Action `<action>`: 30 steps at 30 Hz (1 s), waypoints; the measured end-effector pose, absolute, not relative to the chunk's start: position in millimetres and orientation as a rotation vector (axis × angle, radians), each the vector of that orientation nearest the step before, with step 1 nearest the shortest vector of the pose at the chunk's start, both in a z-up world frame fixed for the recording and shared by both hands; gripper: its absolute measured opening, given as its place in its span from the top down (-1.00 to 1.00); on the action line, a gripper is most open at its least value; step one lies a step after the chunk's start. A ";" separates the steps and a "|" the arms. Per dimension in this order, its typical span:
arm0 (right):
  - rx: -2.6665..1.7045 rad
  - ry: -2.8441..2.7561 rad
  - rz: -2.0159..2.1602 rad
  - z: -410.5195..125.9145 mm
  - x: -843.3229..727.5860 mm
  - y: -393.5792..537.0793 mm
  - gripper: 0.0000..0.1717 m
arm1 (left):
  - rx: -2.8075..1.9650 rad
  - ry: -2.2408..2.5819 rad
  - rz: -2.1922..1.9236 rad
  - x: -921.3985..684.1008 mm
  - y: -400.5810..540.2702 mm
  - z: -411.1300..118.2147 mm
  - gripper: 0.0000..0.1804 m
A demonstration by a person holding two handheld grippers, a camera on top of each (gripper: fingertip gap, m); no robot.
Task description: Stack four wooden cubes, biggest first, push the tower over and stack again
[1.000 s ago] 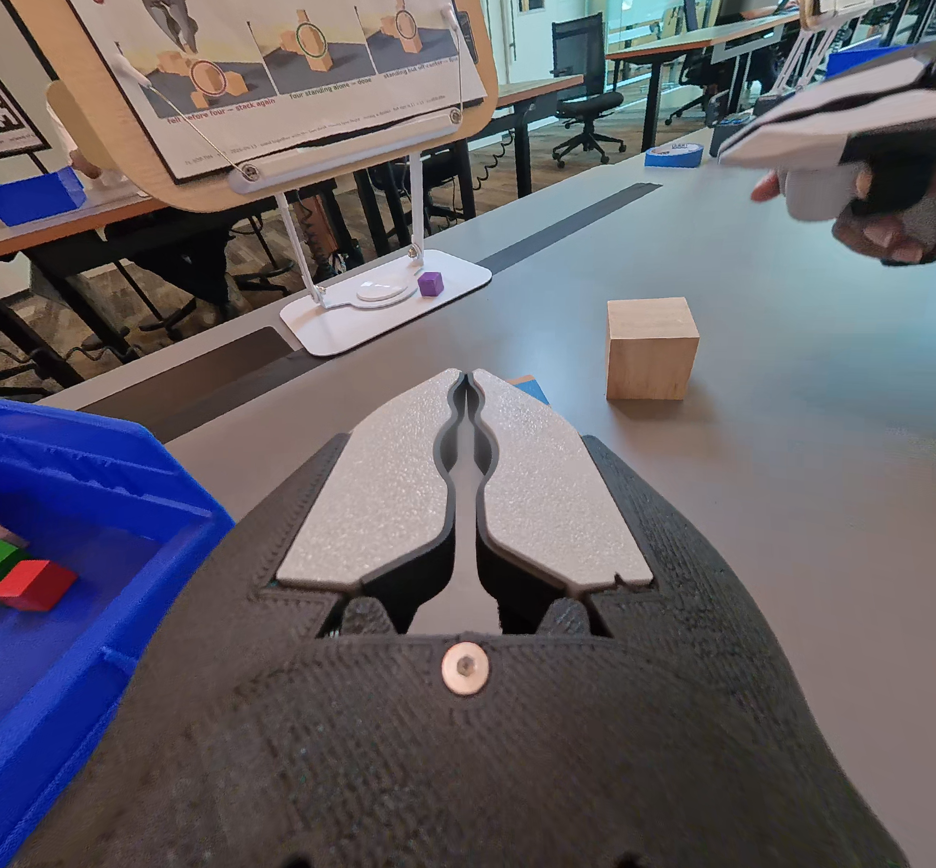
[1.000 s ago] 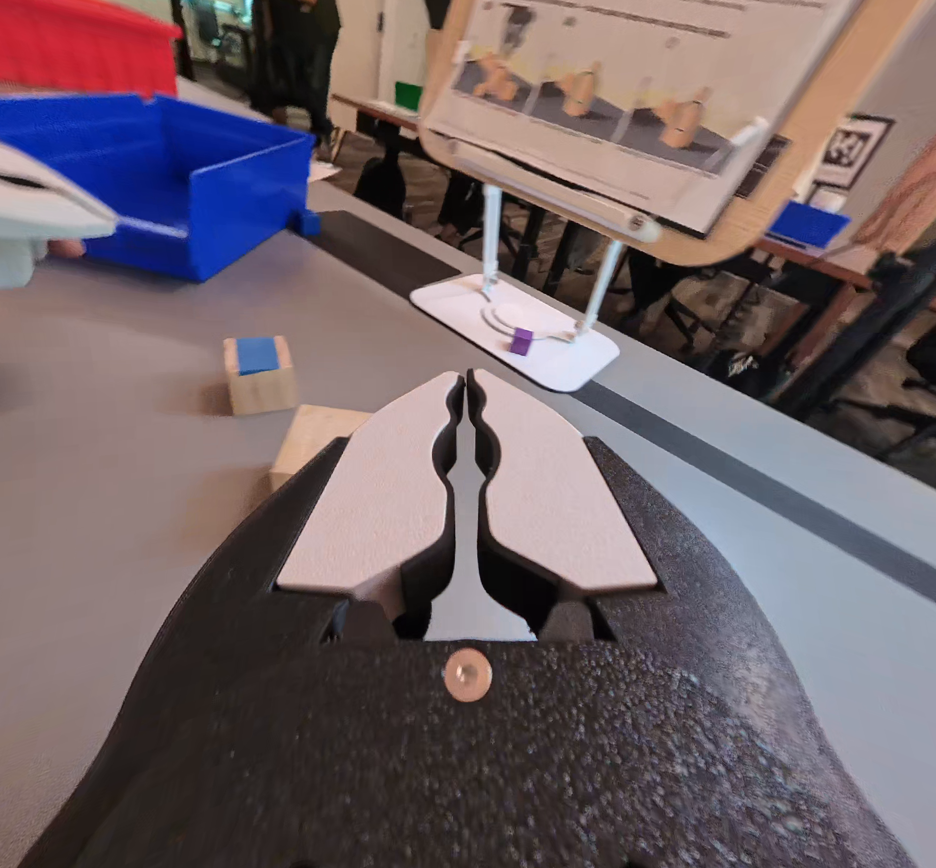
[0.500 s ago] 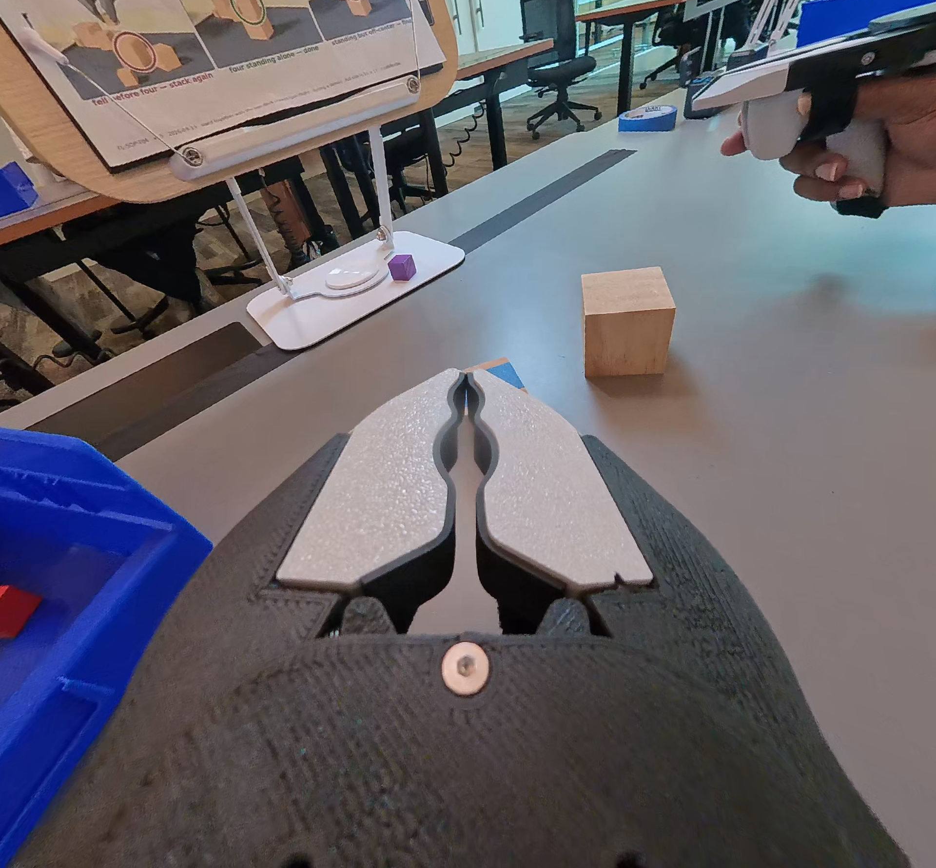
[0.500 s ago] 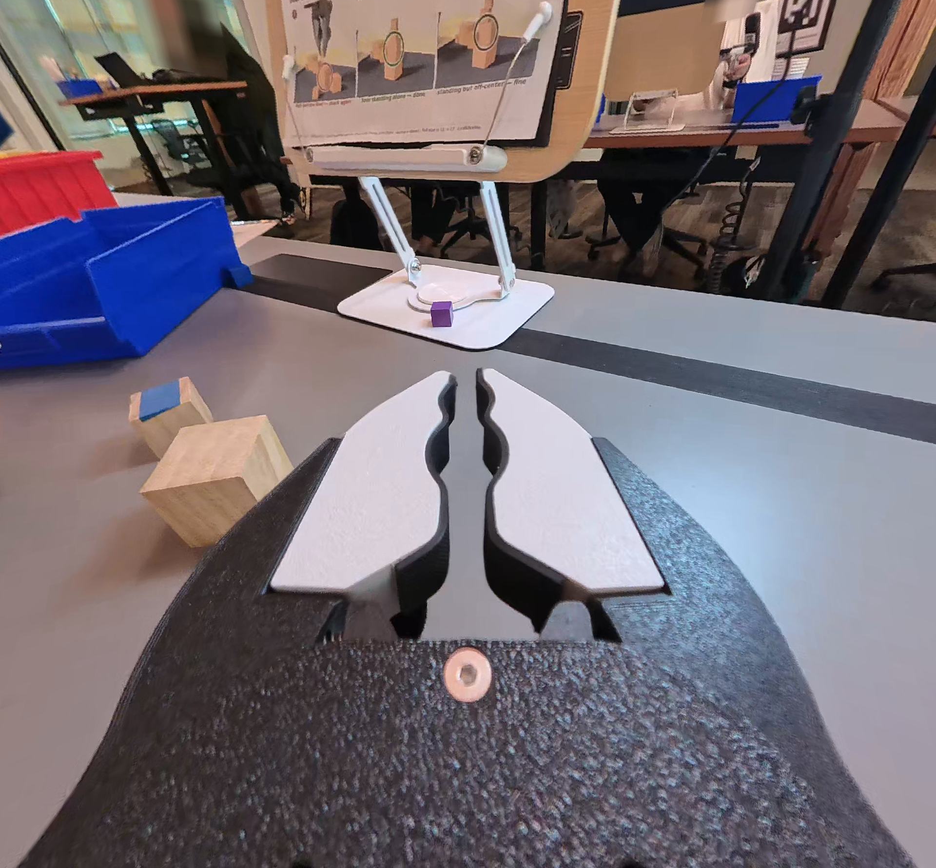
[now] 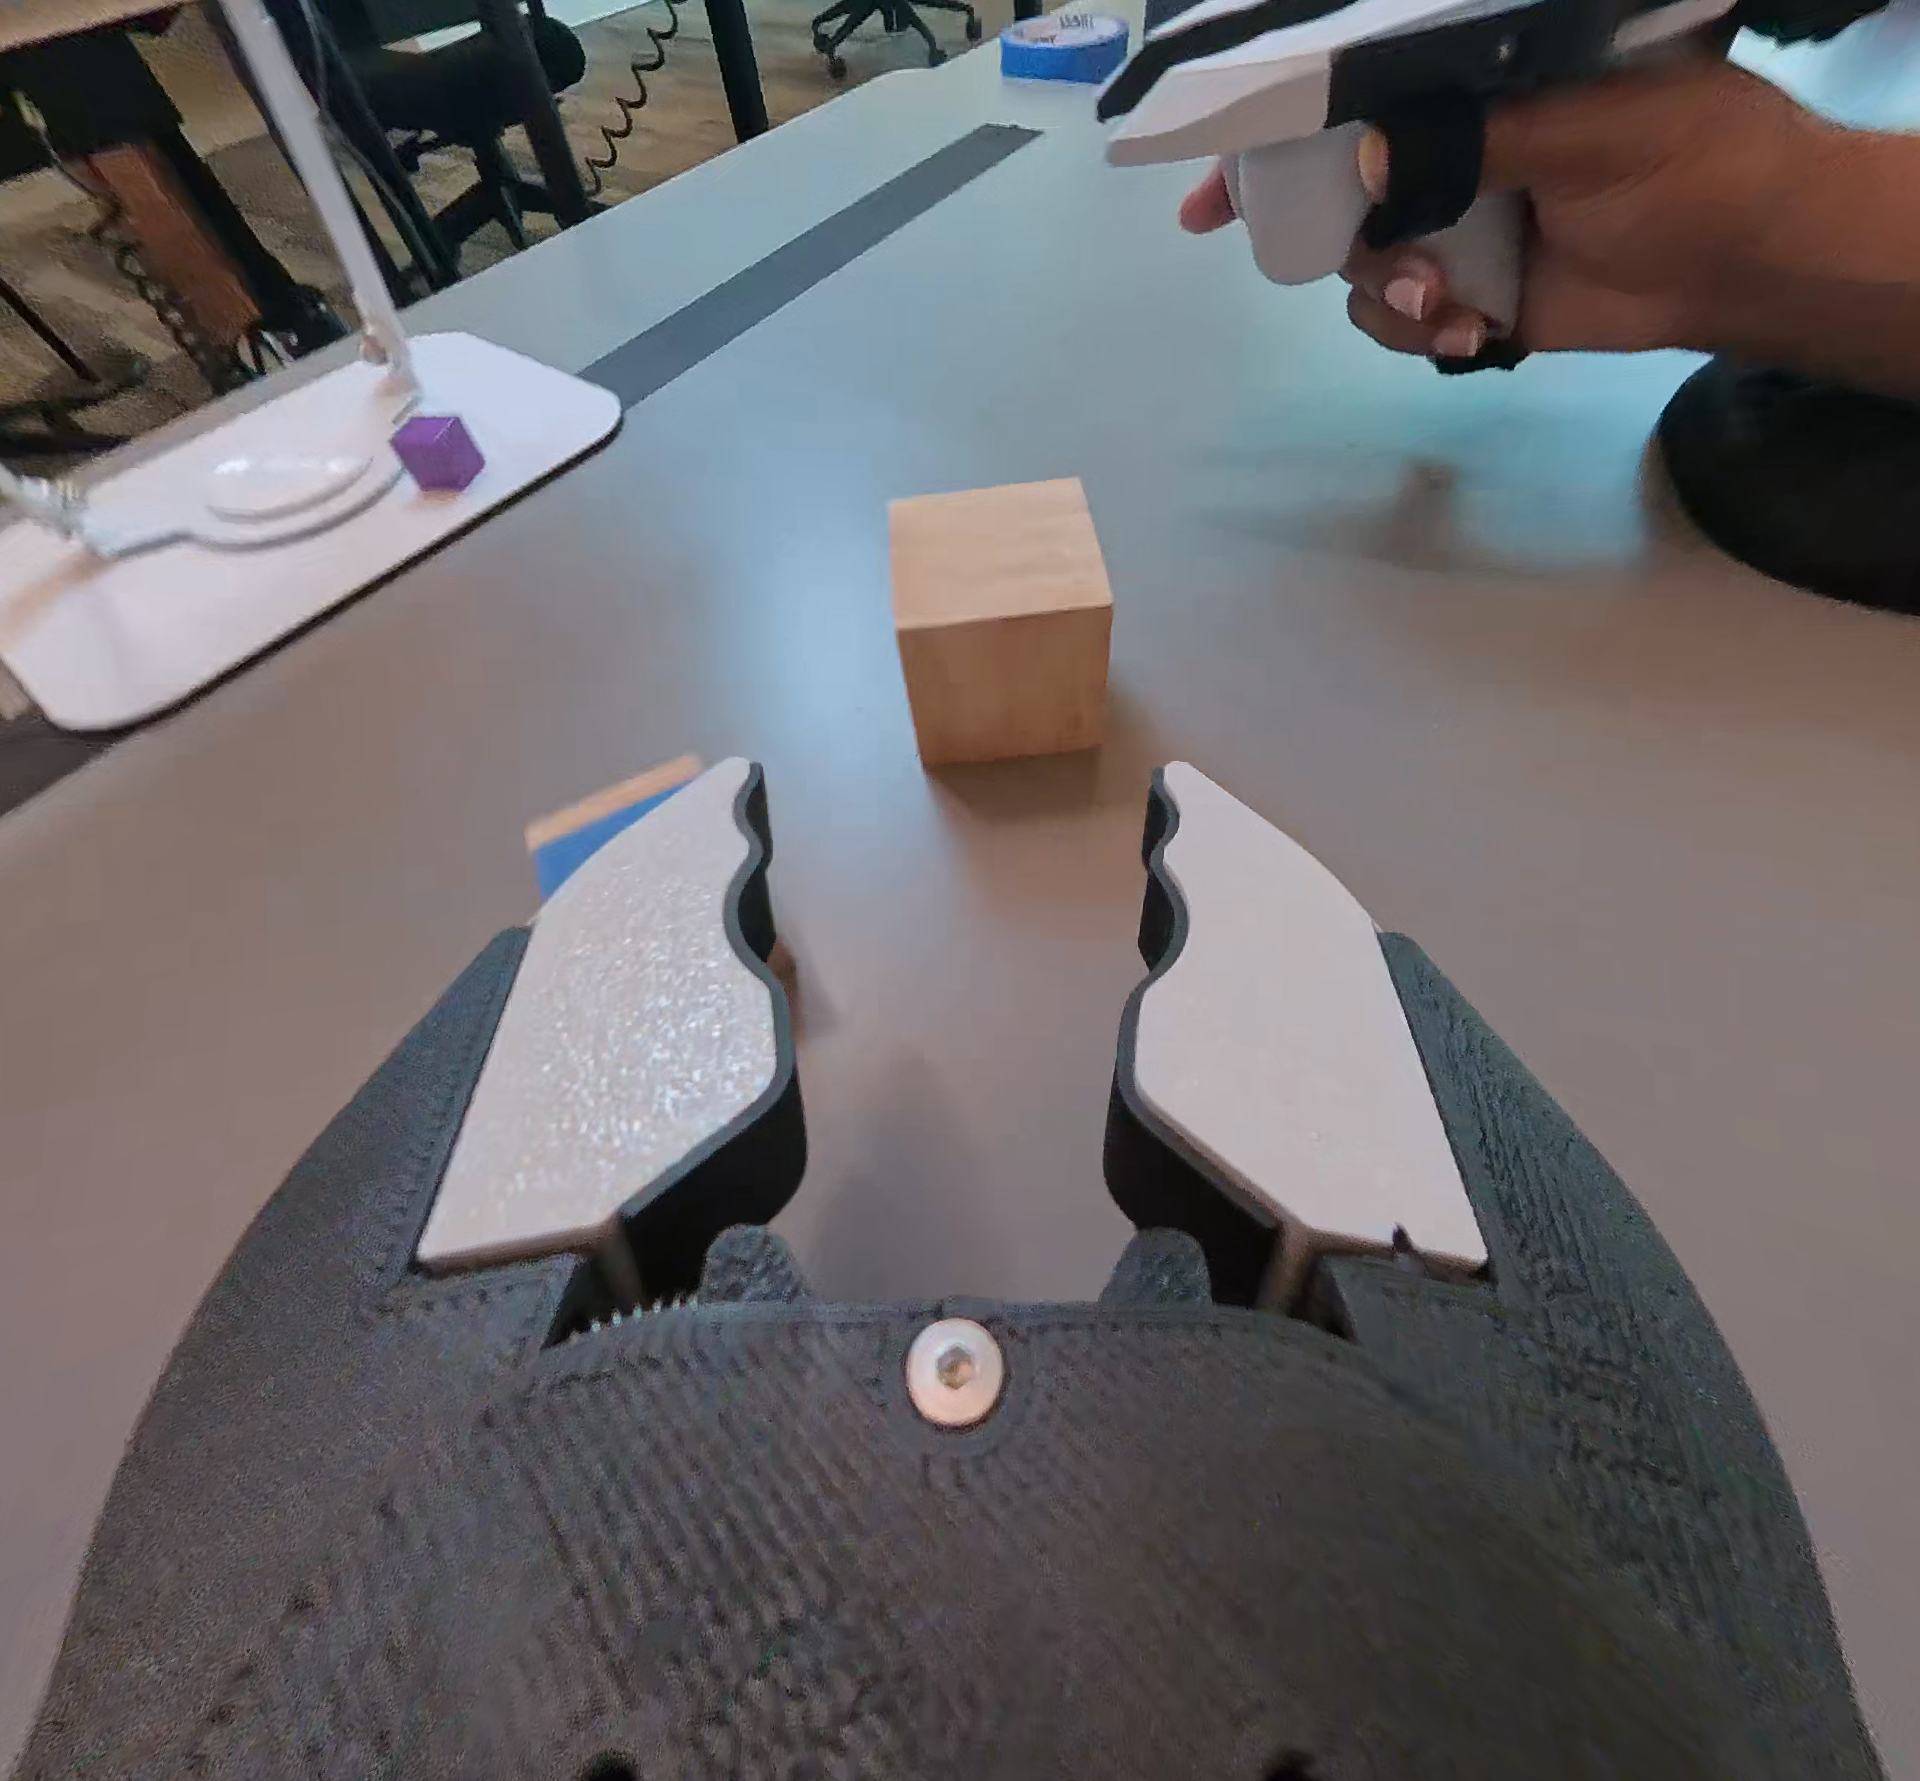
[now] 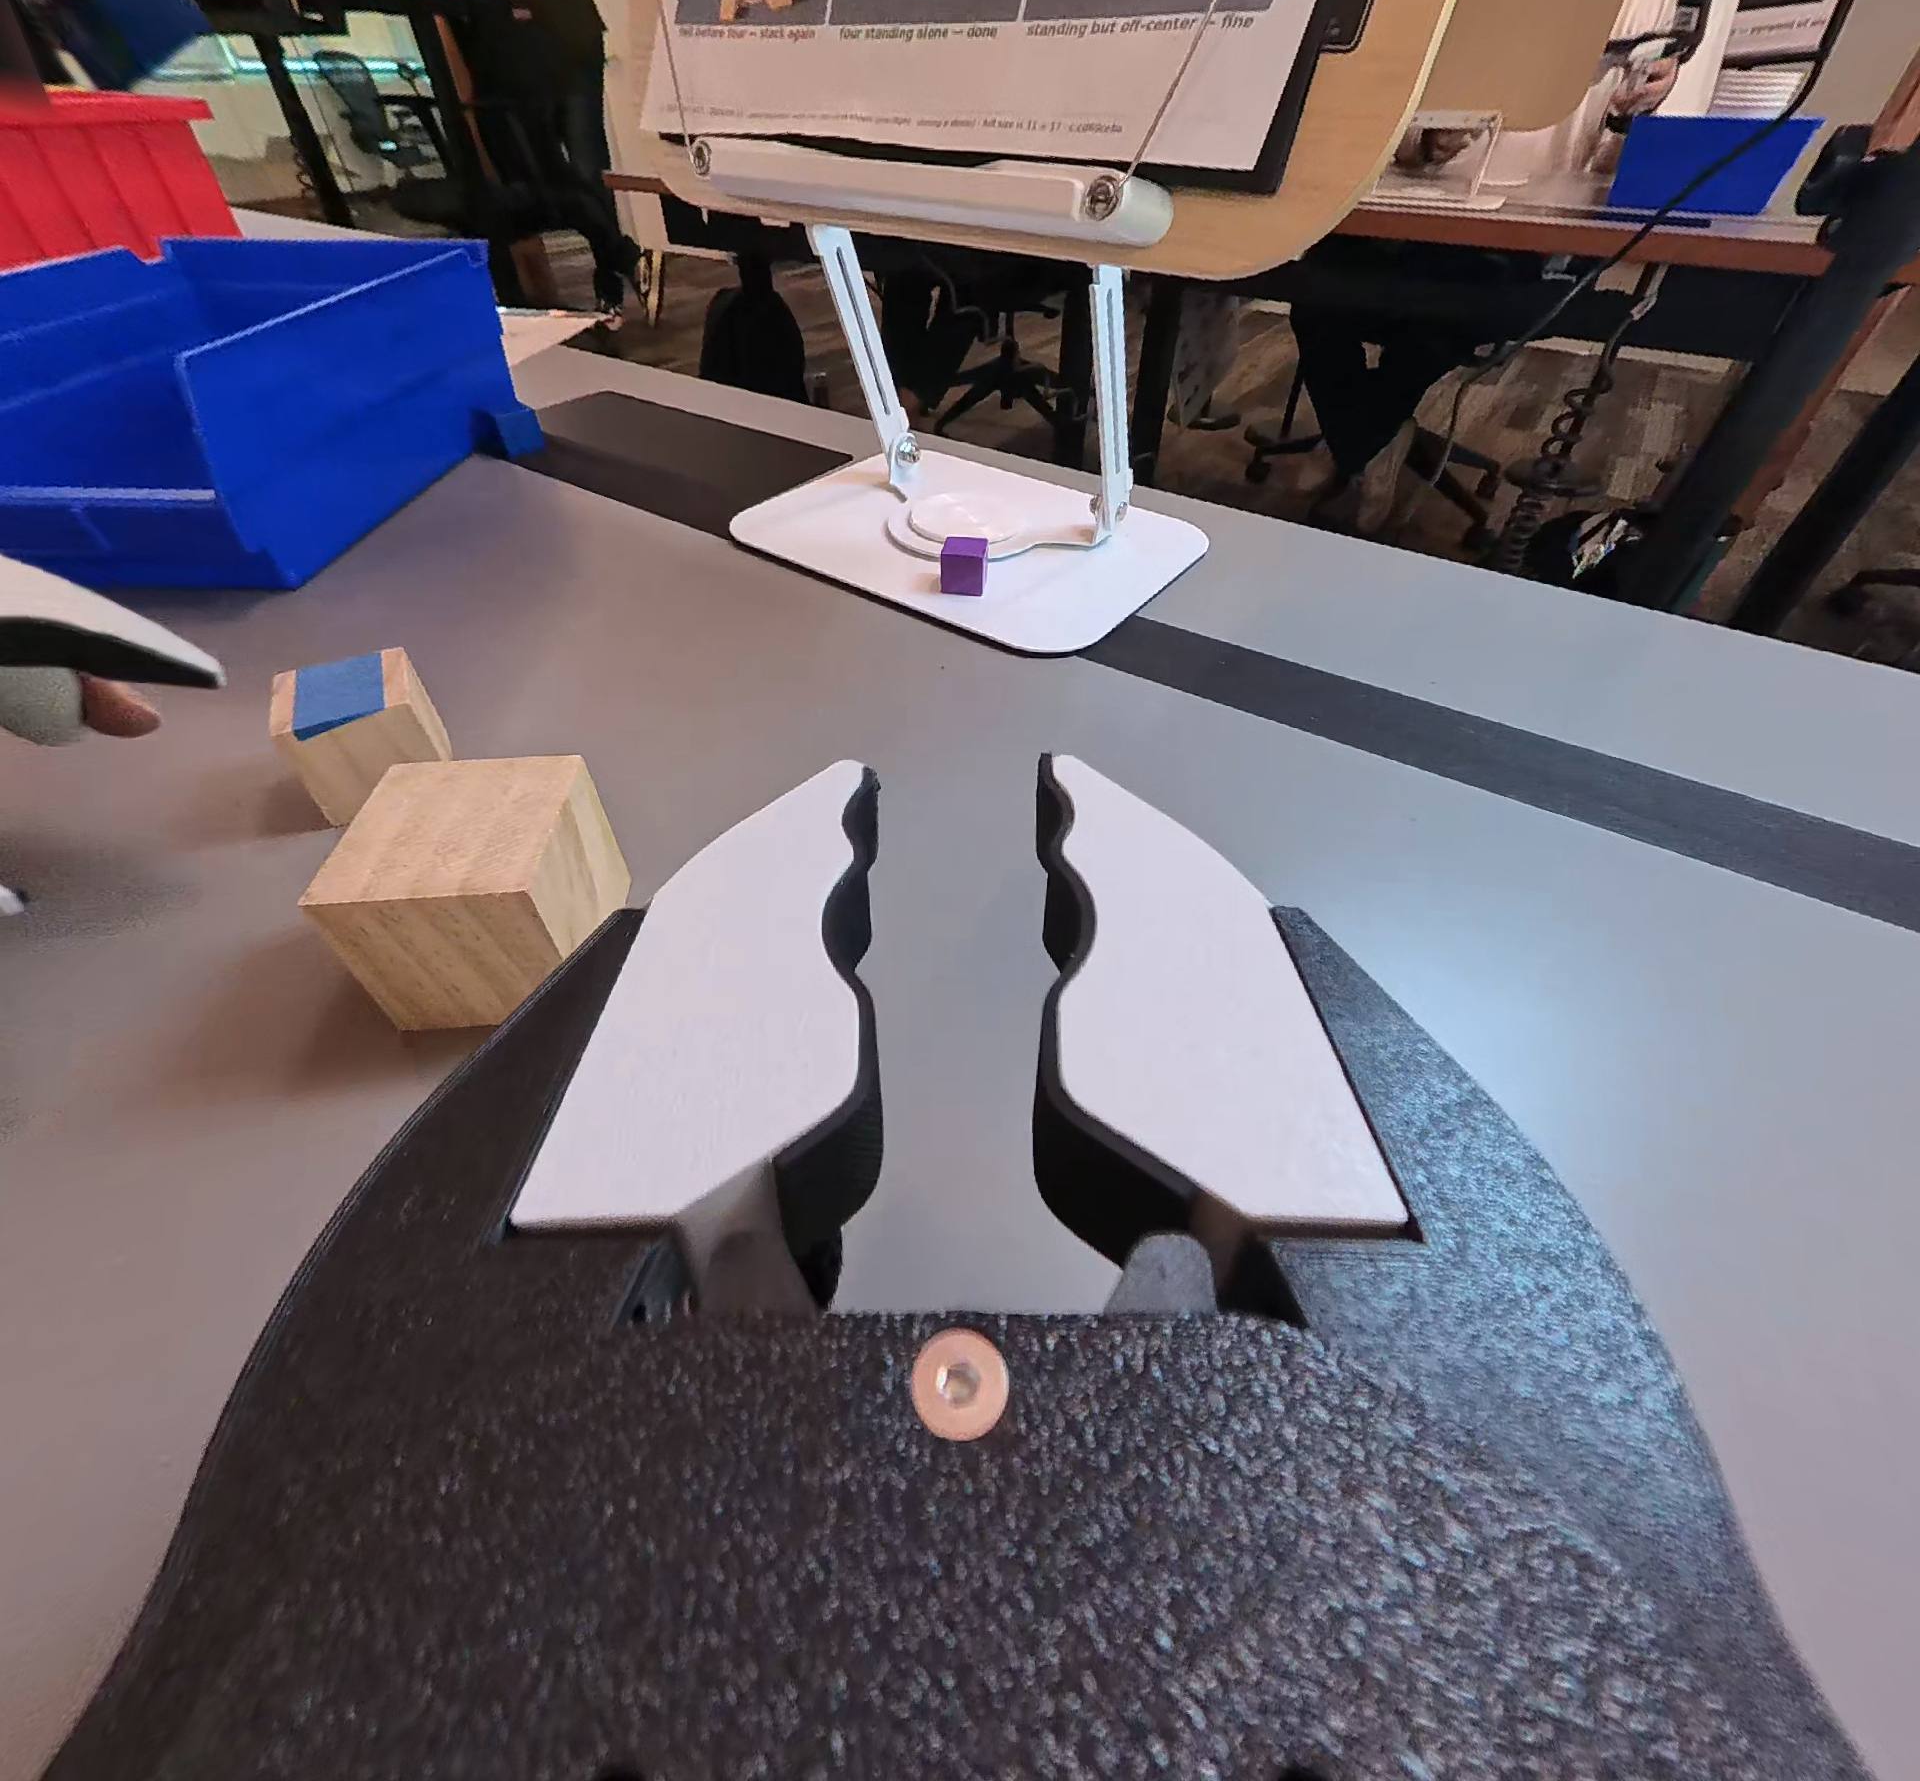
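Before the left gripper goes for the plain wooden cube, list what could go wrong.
1. The taped cube sits right beside and partly under the left finger; moving forward may knock it.
2. The plain wooden cube stands rotated relative to the open left gripper, so the fingers could meet its corners and twist it.
3. The right gripper hovers just beyond the cube; the two could collide.

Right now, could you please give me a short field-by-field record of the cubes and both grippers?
Big cube: plain wood, on the table, ahead of the left gripper, untouched
Taped cube: smaller, blue tape on top, just beyond the big cube in the right view
Purple cube: tiny, on the white stand base
Stack: none yet
Left gripper: open wide, empty
Right gripper: partly open, empty
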State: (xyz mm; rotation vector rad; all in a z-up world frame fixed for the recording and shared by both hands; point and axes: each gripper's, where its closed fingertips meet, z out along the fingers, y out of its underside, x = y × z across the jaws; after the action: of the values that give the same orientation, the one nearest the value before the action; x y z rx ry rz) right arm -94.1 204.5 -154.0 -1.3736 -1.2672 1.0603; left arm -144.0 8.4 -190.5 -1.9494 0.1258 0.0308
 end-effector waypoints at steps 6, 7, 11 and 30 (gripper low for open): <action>-1.367 -1.291 1.019 -156.2 -93.8 204.7 0.66 | -2.148 0.143 0.005 -125.3 61.3 -209.5 0.16; -1.366 -1.291 1.017 -156.0 -93.7 204.9 0.66 | -2.206 0.128 -0.012 -123.9 67.0 -217.0 0.11; -1.369 -1.293 1.039 -154.4 -93.5 203.5 0.67 | -2.253 0.072 0.018 -126.6 84.5 -228.0 0.20; -1.264 -1.444 1.029 -158.9 -98.2 173.3 0.73 | -2.033 0.653 -0.397 -138.0 -44.7 -185.1 0.33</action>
State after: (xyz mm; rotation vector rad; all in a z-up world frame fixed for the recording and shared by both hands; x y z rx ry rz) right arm -98.2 173.3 -158.9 -1.2644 -1.4438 1.0286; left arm -138.0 -44.7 -185.1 -2.0327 0.6529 -0.3966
